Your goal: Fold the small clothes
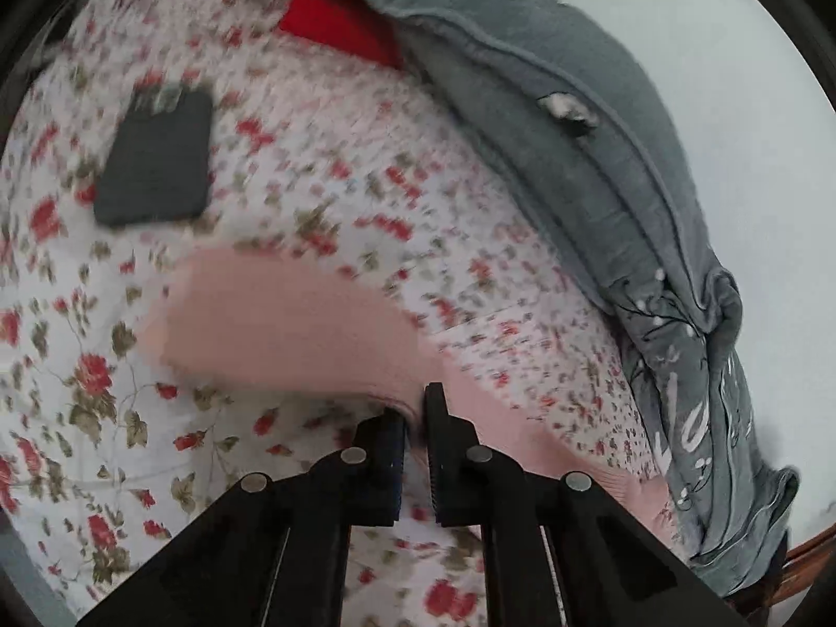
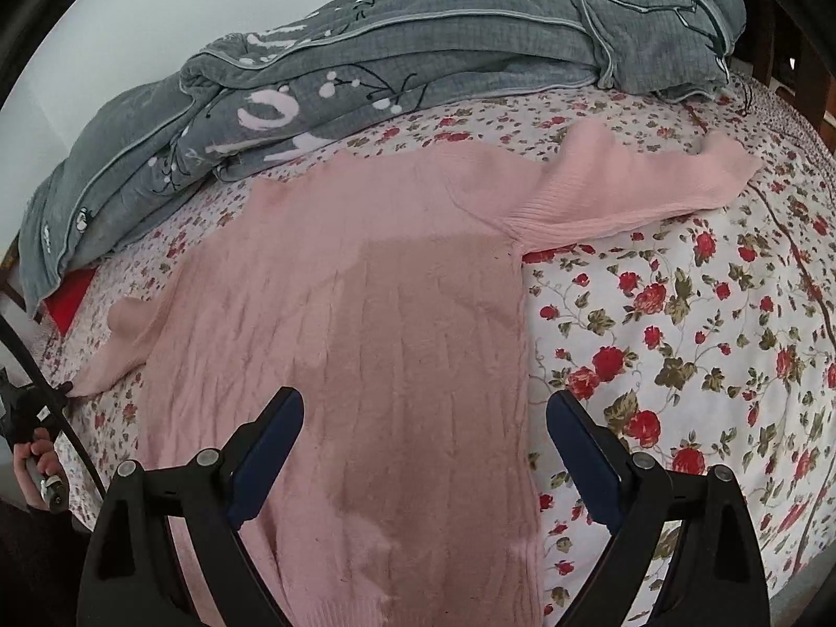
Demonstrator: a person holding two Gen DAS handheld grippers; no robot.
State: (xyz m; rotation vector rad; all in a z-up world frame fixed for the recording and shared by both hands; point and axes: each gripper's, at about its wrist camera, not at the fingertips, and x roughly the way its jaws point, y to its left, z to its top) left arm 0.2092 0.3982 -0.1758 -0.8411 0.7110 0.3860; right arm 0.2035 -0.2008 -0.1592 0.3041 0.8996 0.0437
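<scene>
A pink knit sweater (image 2: 366,324) lies flat on the floral bedsheet (image 2: 679,339), its right sleeve (image 2: 642,183) stretched toward the far right. My right gripper (image 2: 423,418) is open and empty, hovering over the sweater's lower body. My left gripper (image 1: 415,413) is shut on the cuff of the sweater's left sleeve (image 1: 292,313), held just above the sheet; that view is motion-blurred. In the right wrist view the left gripper (image 2: 65,392) pinches that sleeve's end at the far left.
A grey quilt (image 2: 366,68) is bunched along the far side of the bed, next to the wall. A dark phone (image 1: 157,157) lies on the sheet (image 1: 78,392) beyond the left gripper. Something red (image 1: 339,15) shows under the quilt's edge.
</scene>
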